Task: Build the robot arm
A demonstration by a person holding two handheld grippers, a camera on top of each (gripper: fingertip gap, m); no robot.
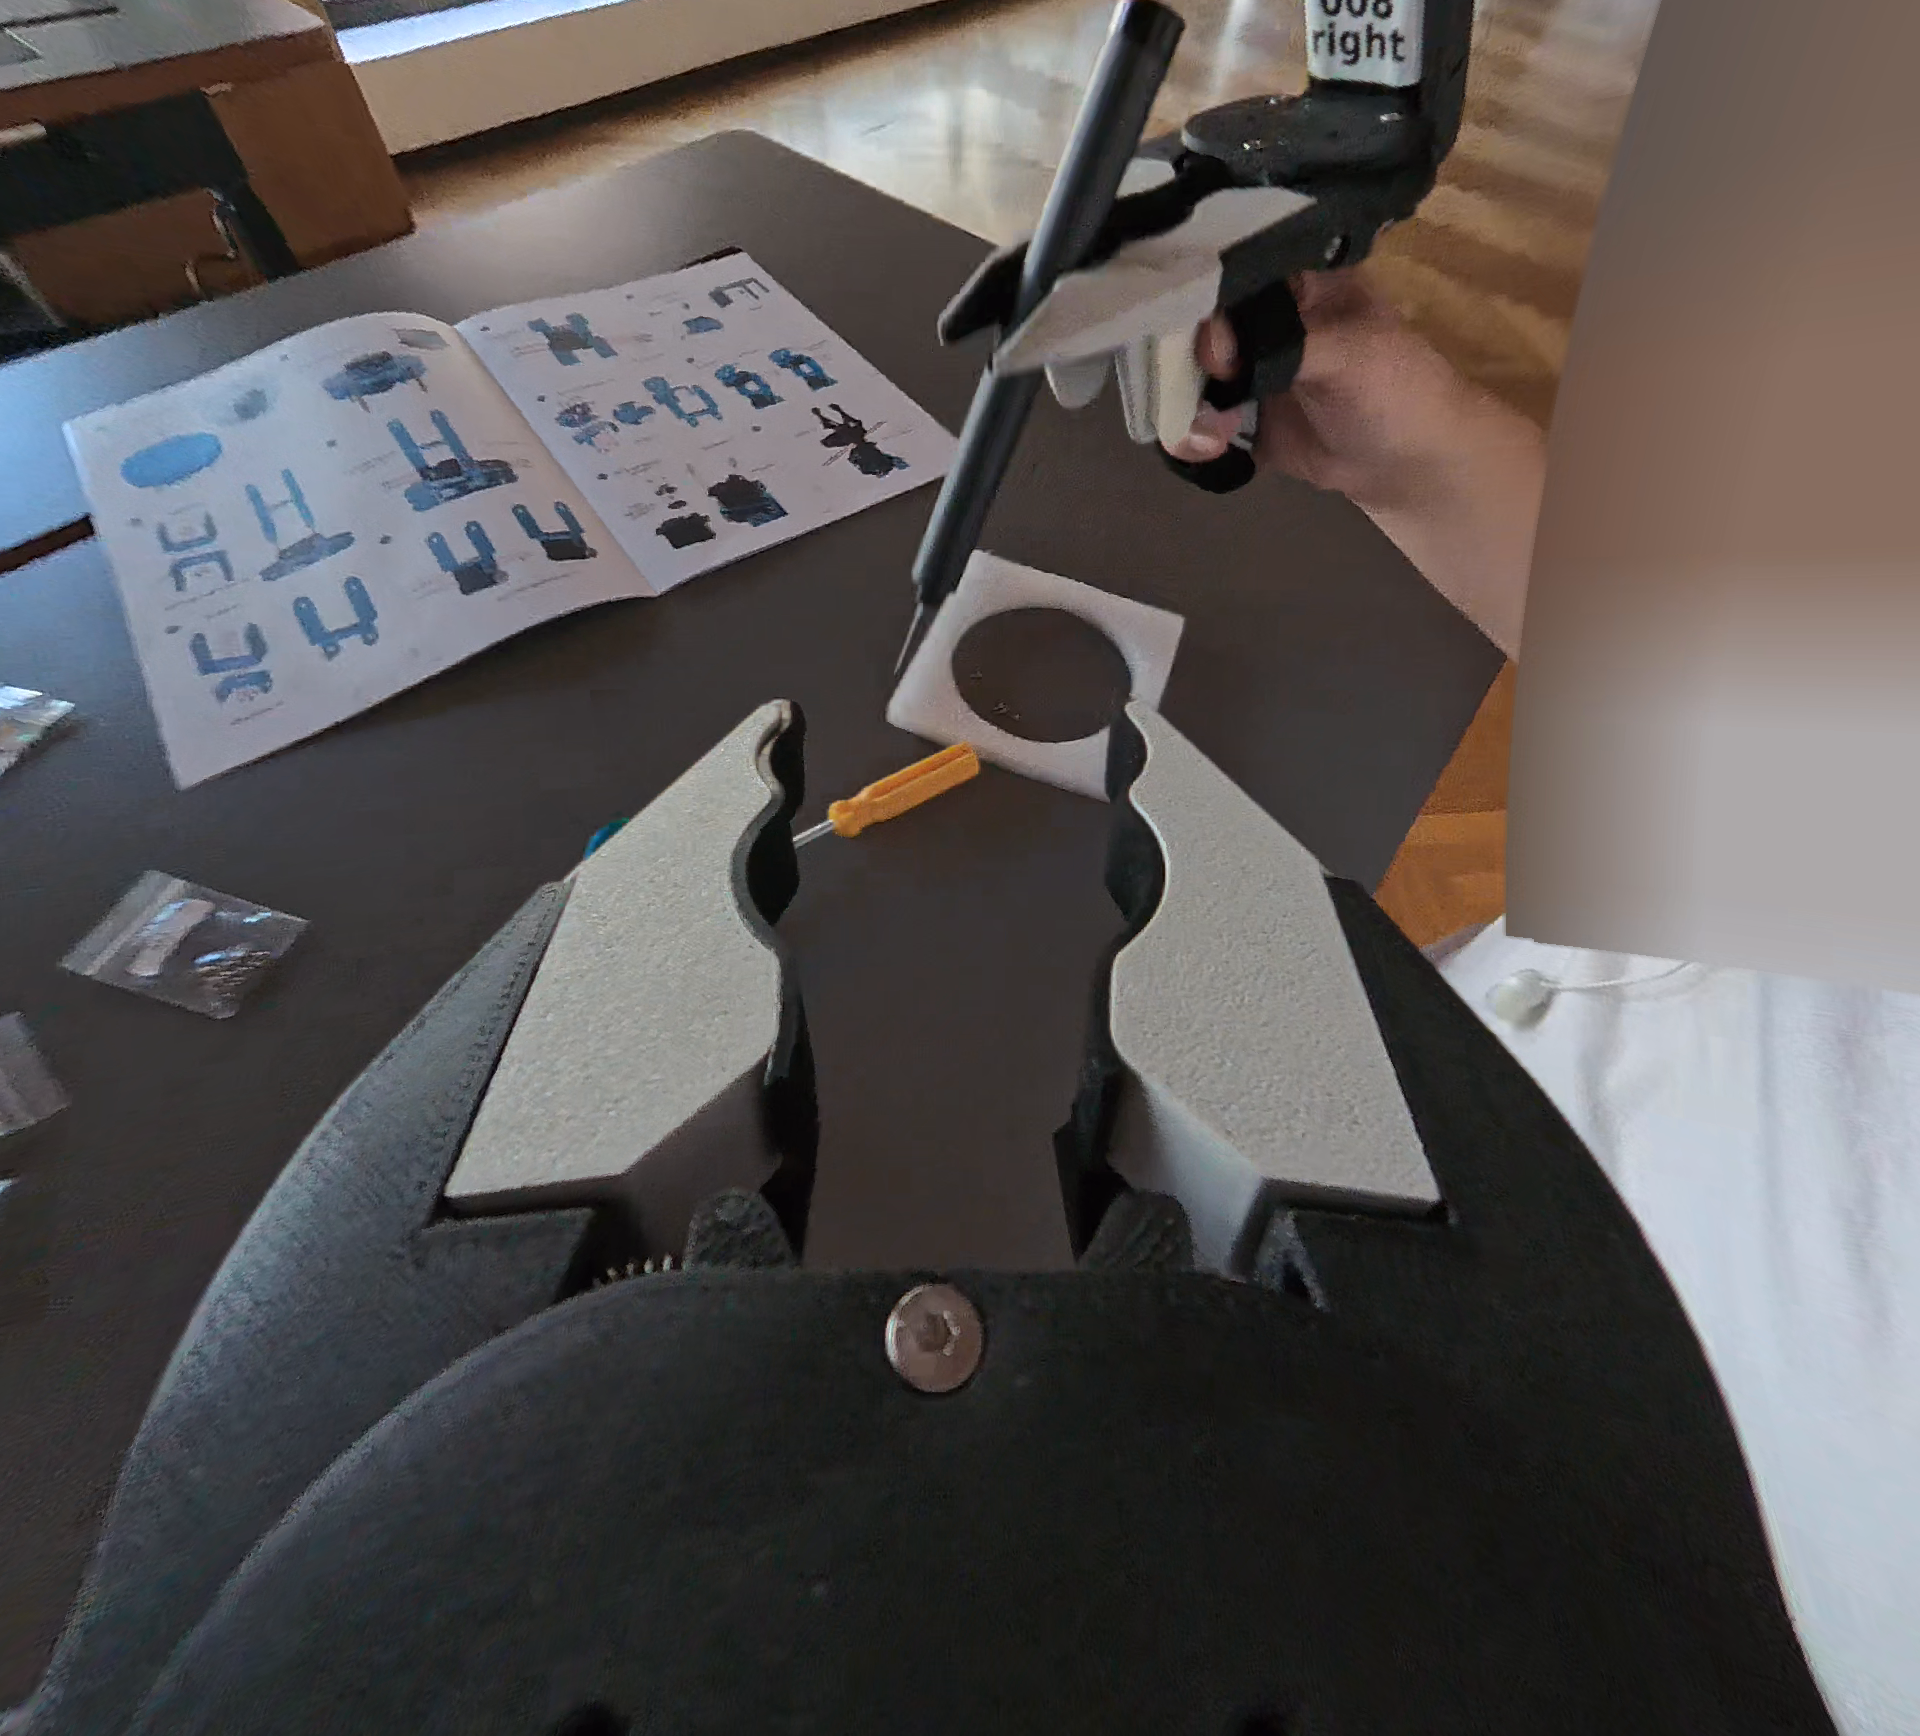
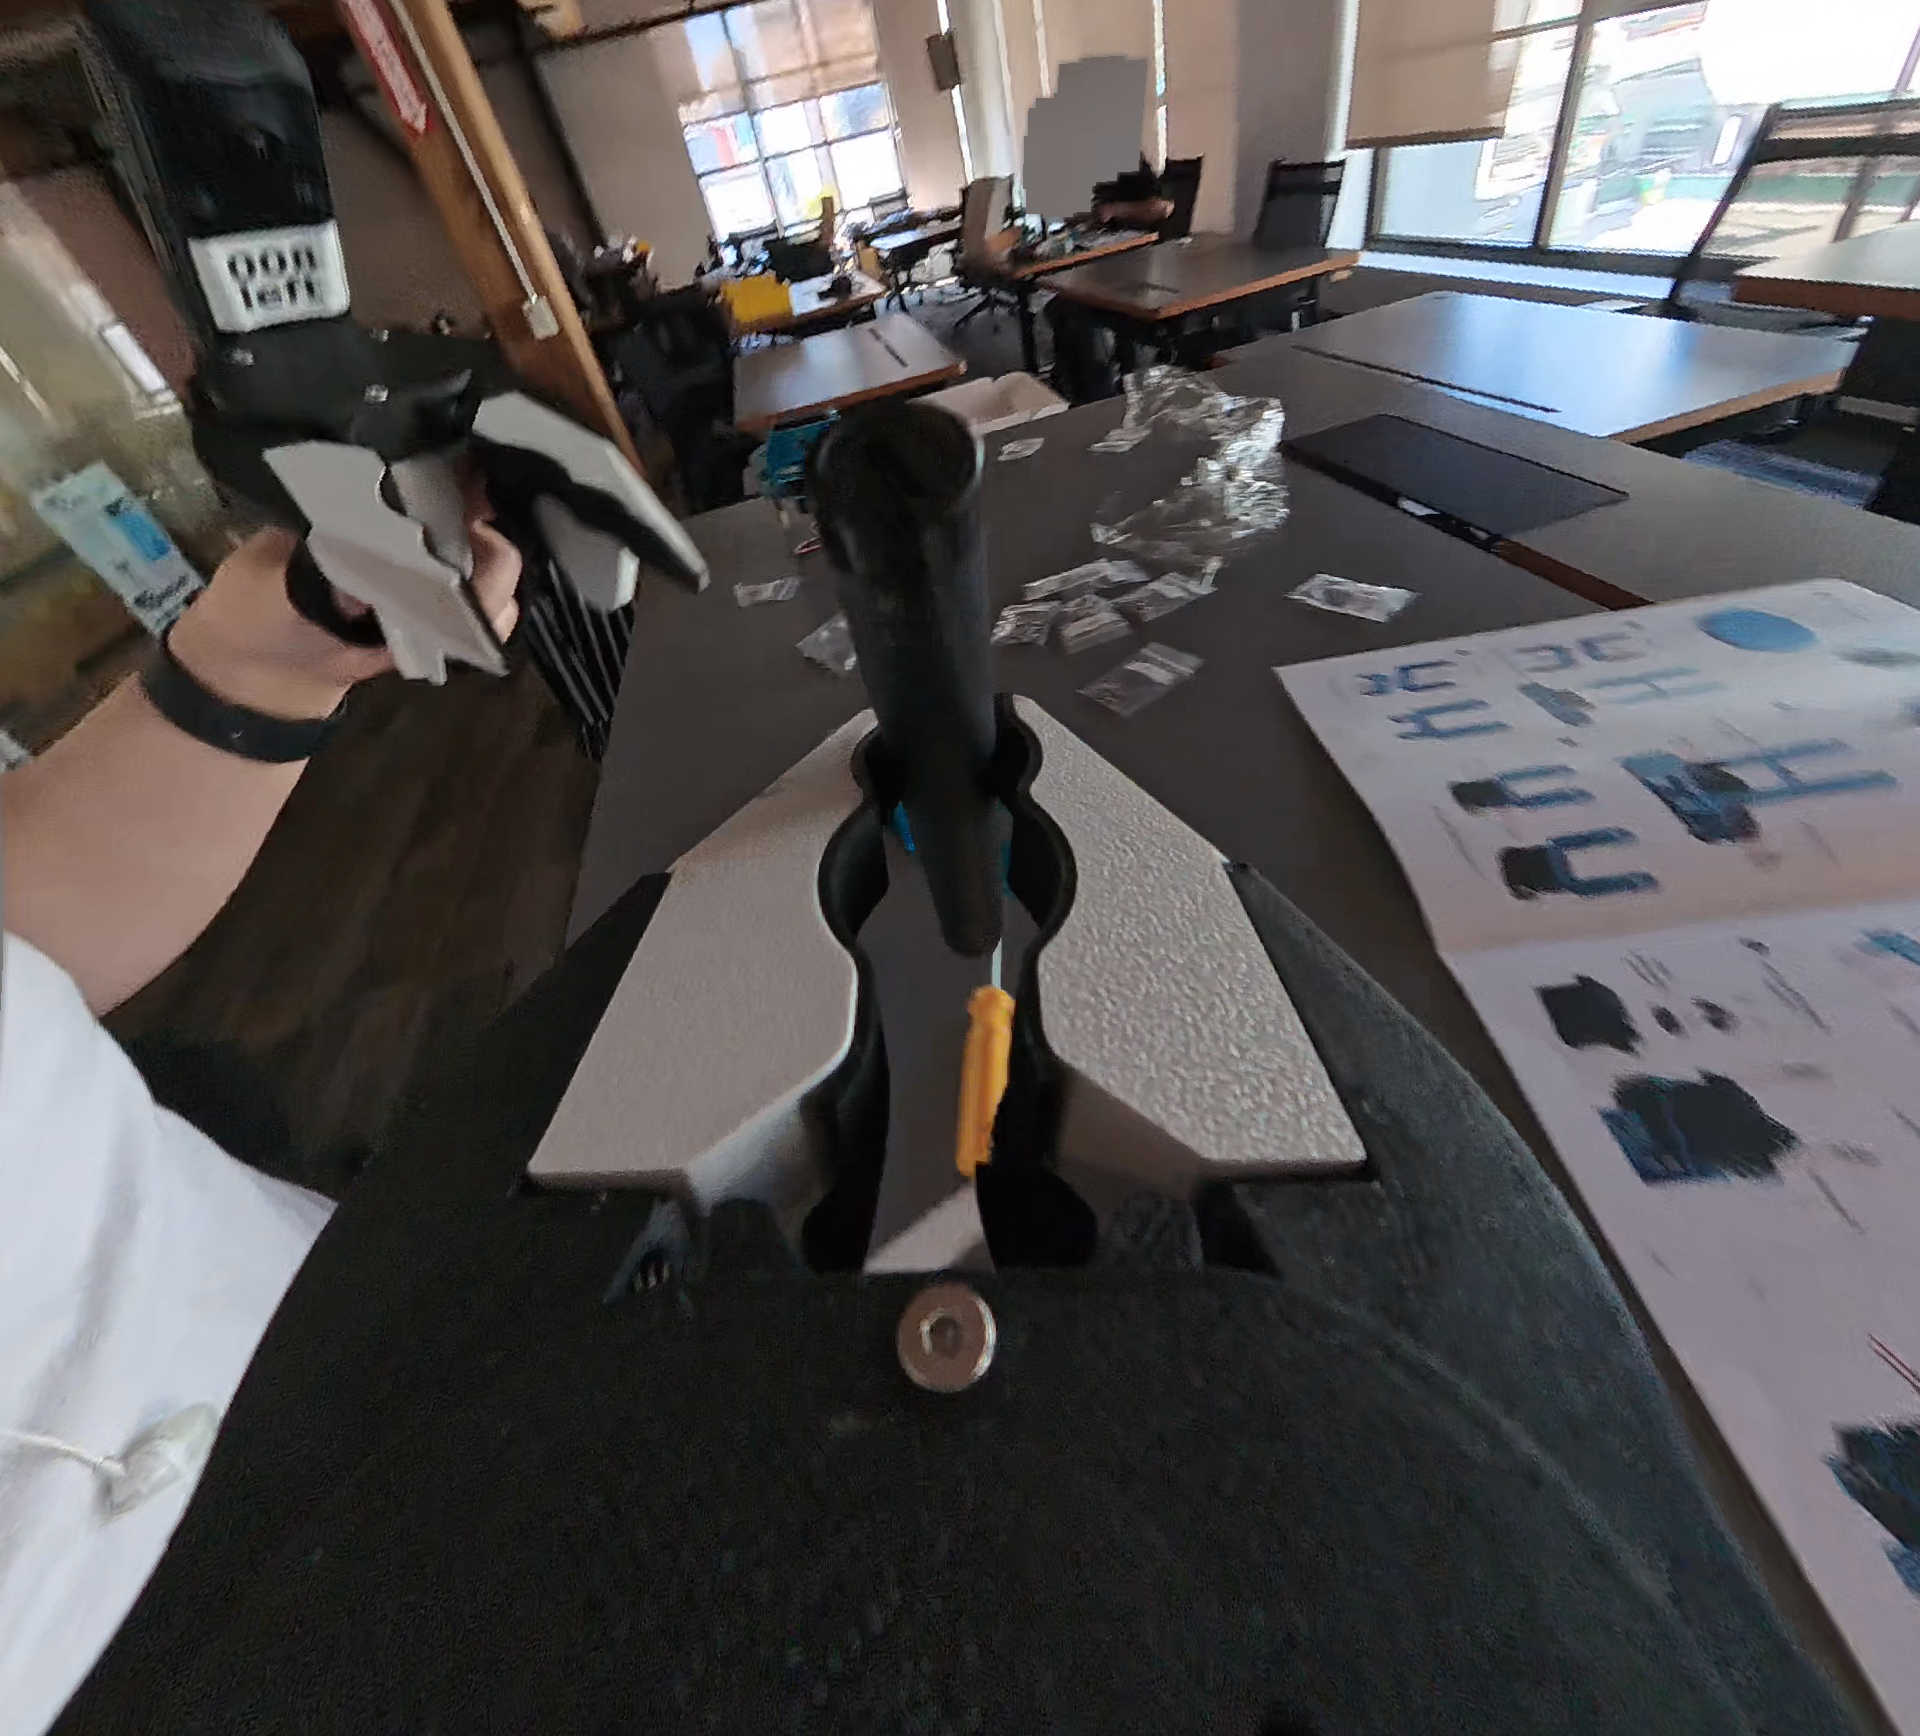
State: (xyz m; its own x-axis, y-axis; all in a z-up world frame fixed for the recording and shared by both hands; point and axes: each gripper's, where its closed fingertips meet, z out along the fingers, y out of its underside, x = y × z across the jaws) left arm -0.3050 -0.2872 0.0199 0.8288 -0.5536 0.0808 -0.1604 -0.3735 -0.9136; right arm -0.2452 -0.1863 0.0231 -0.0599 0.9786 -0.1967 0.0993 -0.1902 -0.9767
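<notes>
Far left of the left gripper (image 1: 951,730), small clear plastic bags (image 1: 182,943) of parts are seen lying on the dark matte table (image 1: 520,813). Left and ahead of it, an open white instruction booklet with blue and black diagrams (image 1: 488,491) is laid flat. The left gripper is held above the table with its grey fingers (image 1: 665,938) spread wide; nothing is held between them. Just past its left fingertip, a small orange-handled screwdriver (image 1: 899,793) is seen lying on the table, with a blue item partly hidden behind that finger. Ahead of its right fingertip, a white square foam piece with a round cut-out (image 1: 1039,668) lies flat; a few tiny dark specks show inside the hole, too small to identify.

Further right and above, the right gripper (image 1: 1023,299) is closed on a long slim black pen-shaped screwdriver (image 1: 1023,336), gripped mid-shaft near the fingertips and tilted, handle end up and fine tip just above the near-left corner of the foam piece. In the right wrist view the black tool (image 2: 920,668) is seen clamped in the right gripper (image 2: 940,772), with the orange screwdriver (image 2: 982,1078) below, the booklet (image 2: 1662,907) right and the left gripper (image 2: 488,533) up at left.
</notes>
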